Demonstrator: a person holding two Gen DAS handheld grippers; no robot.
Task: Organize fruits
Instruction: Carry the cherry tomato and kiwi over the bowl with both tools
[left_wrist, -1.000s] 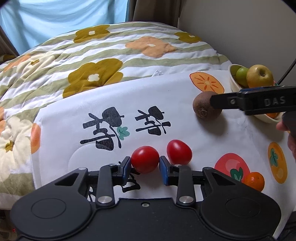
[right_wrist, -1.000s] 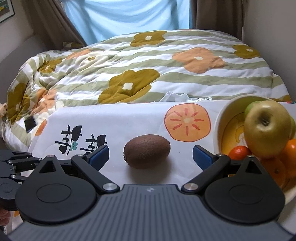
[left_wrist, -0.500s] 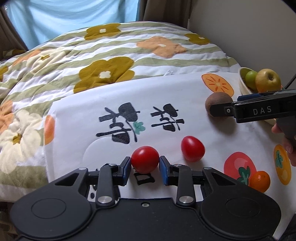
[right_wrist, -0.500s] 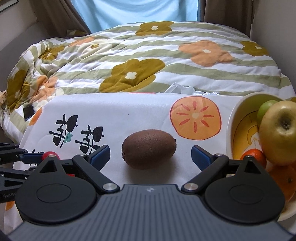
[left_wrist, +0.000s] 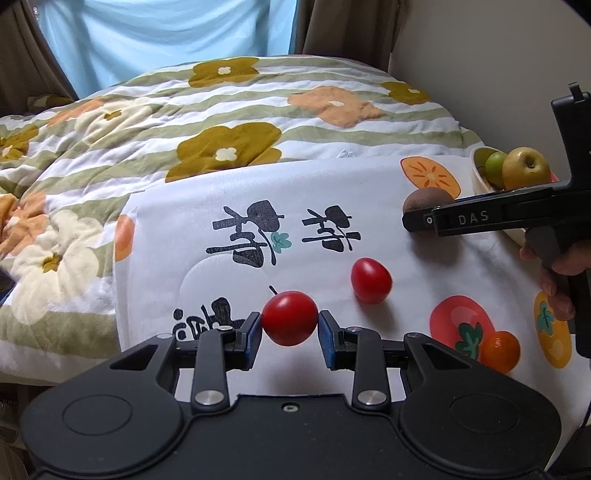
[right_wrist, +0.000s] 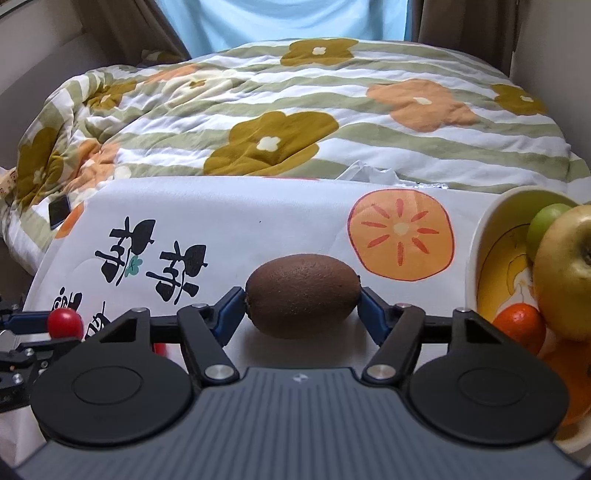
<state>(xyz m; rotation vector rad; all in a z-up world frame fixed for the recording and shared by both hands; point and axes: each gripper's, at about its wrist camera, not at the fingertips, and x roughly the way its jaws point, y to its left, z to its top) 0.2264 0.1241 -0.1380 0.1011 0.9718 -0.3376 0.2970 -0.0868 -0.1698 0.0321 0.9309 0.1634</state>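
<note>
A round red tomato (left_wrist: 289, 318) hangs a little above the white printed cloth (left_wrist: 229, 192), with my left gripper (left_wrist: 290, 330) shut on it. A second red tomato (left_wrist: 370, 280) lies on the cloth just beyond and to the right. In the right wrist view a brown kiwi (right_wrist: 303, 295) rests on the cloth between the jaws of my right gripper (right_wrist: 303, 308). These jaws are closing, and both blue pads touch the kiwi's ends. The held tomato (right_wrist: 64, 323) also shows at the far left of this view.
A cream bowl (right_wrist: 480, 236) at the right holds a yellow apple (right_wrist: 565, 273), a green fruit (right_wrist: 546, 221) and an orange (right_wrist: 521, 325). A small orange (left_wrist: 500, 350) lies on the cloth's near right. A flowered quilt (right_wrist: 295, 110) lies behind, with a phone (right_wrist: 59, 212) on it.
My right gripper's jaws have come in from wide open onto the kiwi's ends. My left gripper has lifted its tomato and drawn back from the second tomato.
</note>
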